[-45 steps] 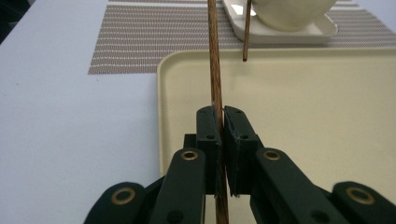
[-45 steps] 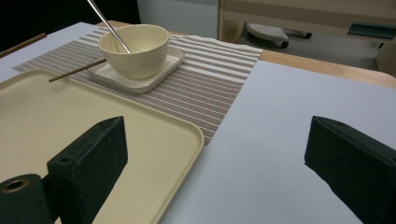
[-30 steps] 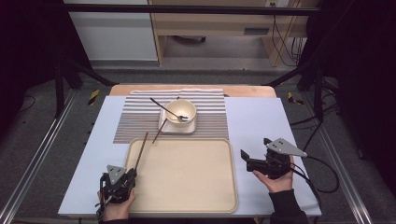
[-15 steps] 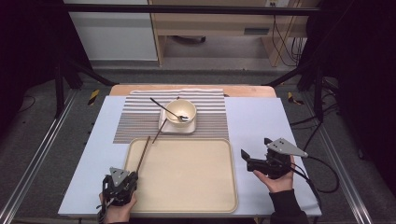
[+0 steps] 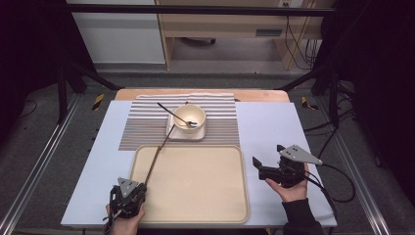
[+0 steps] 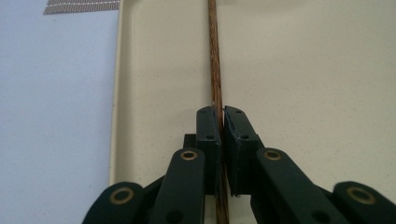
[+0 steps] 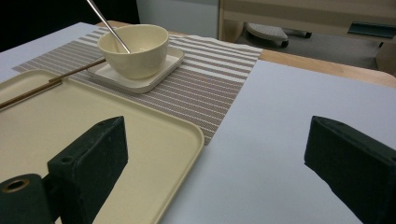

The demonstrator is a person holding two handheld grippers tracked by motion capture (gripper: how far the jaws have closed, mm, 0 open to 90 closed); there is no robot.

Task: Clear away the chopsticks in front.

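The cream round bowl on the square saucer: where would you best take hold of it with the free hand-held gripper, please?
Probably the rim of the cream round bowl, on its right side in the high view. The metal spoon leans out over the left rim, and the brown chopsticks lie at the saucer's left corner. The open right hand-held gripper could come down from above, one jaw inside the wall.

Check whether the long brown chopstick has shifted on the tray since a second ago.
No. The long brown wooden chopstick lies along the same line as before, crossing the far-left rim of the beige plastic tray, its far end by the small square cream plate.
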